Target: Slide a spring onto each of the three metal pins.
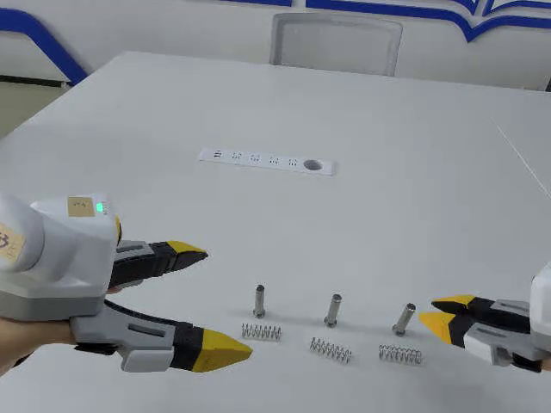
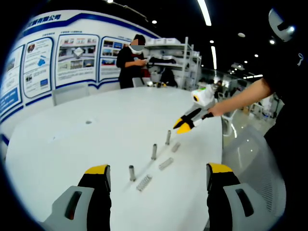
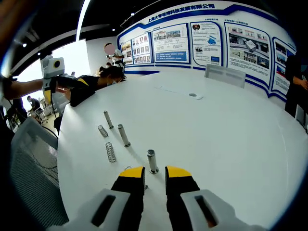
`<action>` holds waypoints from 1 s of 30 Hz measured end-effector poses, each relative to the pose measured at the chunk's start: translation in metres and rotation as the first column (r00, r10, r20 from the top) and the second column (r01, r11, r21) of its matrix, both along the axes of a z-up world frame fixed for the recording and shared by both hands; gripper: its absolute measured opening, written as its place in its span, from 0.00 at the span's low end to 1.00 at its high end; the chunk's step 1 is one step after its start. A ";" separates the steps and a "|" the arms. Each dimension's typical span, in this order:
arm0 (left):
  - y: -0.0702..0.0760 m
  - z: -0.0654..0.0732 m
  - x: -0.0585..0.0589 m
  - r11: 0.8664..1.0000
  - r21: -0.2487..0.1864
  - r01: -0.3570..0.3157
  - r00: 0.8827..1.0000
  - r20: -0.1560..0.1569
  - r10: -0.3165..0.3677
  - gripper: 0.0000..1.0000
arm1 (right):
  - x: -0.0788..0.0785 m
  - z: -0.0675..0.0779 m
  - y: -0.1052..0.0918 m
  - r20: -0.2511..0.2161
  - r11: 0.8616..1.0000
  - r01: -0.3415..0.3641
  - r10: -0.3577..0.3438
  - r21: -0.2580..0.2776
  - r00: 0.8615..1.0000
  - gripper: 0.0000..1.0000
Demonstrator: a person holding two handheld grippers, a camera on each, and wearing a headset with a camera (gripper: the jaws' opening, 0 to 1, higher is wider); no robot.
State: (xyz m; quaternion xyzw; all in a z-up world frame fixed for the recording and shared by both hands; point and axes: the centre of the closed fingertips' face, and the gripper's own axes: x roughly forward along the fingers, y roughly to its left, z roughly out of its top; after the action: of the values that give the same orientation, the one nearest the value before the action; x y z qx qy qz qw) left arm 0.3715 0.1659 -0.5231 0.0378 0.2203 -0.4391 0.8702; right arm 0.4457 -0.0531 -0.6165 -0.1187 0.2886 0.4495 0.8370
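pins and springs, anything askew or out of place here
Nothing stands out. The three pins stand in a row, one spring lying beside each. The right pin seems to lean in the head view, possibly just perspective.

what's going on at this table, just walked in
A person holds a gripper in each hand over a white table. Three metal pins stand upright in a row: the left pin, middle pin and right pin. The left spring, middle spring and right spring lie flat, one in front of each pin, none threaded on yet. The left gripper hangs empty, jaws wide apart. The right gripper, jaws slightly apart and empty, points at the right pin.
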 end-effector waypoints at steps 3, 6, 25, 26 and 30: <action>-0.002 -0.003 0.000 1.000 -0.001 -0.006 1.000 -0.007 0.006 0.83 | -0.011 -0.012 0.001 0.023 0.992 -0.097 0.099 -0.078 0.995 0.17; -0.003 -0.006 0.000 1.000 0.004 -0.007 1.000 -0.016 0.007 0.83 | -0.021 -0.021 0.010 -0.008 0.986 -0.146 0.145 -0.078 0.989 0.18; 0.004 -0.012 -0.005 0.999 0.037 -0.024 0.998 -0.060 0.027 0.83 | -0.018 -0.046 0.021 -0.032 0.946 -0.313 0.311 -0.086 0.950 0.19; 0.004 -0.012 -0.005 0.999 0.040 -0.025 0.998 -0.061 0.027 0.83 | -0.018 -0.046 0.020 -0.029 0.944 -0.318 0.317 -0.083 0.948 0.18; 0.003 -0.012 -0.006 0.998 0.049 -0.024 0.997 -0.068 0.028 0.83 | -0.020 -0.046 0.016 -0.025 0.942 -0.332 0.332 -0.042 0.943 0.12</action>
State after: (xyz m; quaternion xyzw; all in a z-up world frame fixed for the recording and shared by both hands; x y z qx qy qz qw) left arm 0.3657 0.1685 -0.5351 0.0407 0.2611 -0.4233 0.8666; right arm 0.4260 -0.0374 -0.6626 -0.1808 0.2822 0.5784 0.7438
